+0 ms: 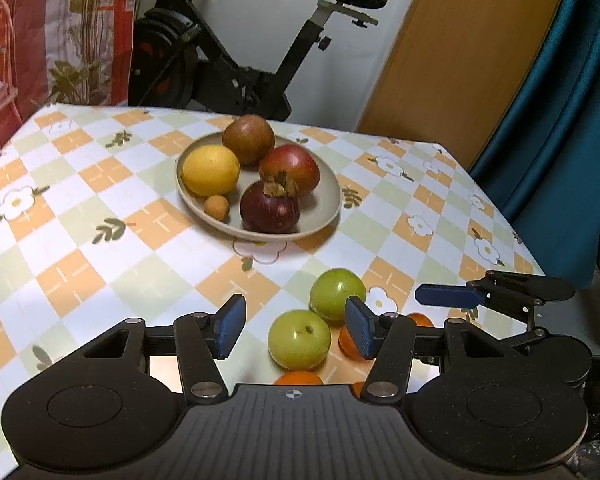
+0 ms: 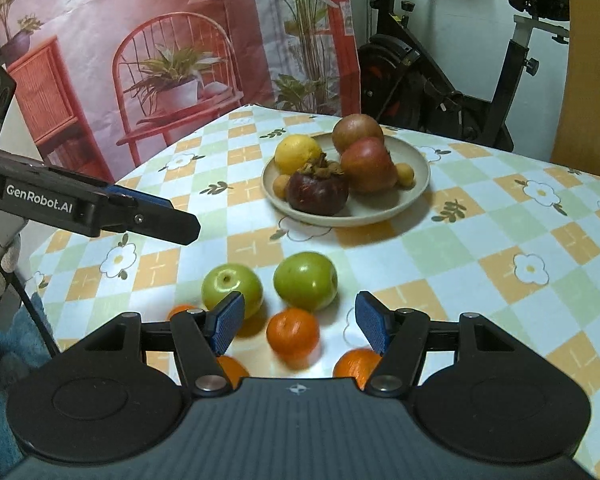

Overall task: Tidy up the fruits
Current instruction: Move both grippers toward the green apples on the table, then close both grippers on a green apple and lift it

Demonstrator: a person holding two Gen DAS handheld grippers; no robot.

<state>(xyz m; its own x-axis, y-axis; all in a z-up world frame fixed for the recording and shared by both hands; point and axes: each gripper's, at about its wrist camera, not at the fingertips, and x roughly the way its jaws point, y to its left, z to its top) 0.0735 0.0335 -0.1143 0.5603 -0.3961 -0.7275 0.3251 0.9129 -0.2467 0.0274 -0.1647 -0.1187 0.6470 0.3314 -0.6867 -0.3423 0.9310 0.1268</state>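
Observation:
A beige plate holds a yellow lemon, a brown fruit, a red fruit, a dark mangosteen and a small tan fruit. Two green apples lie near me, also in the right wrist view. Several oranges lie beside them. My left gripper is open and empty above the near apple. My right gripper is open and empty above an orange.
The table has a checked flower cloth. An exercise bike stands behind it, with a printed backdrop on the left, a wooden panel and a teal curtain on the right.

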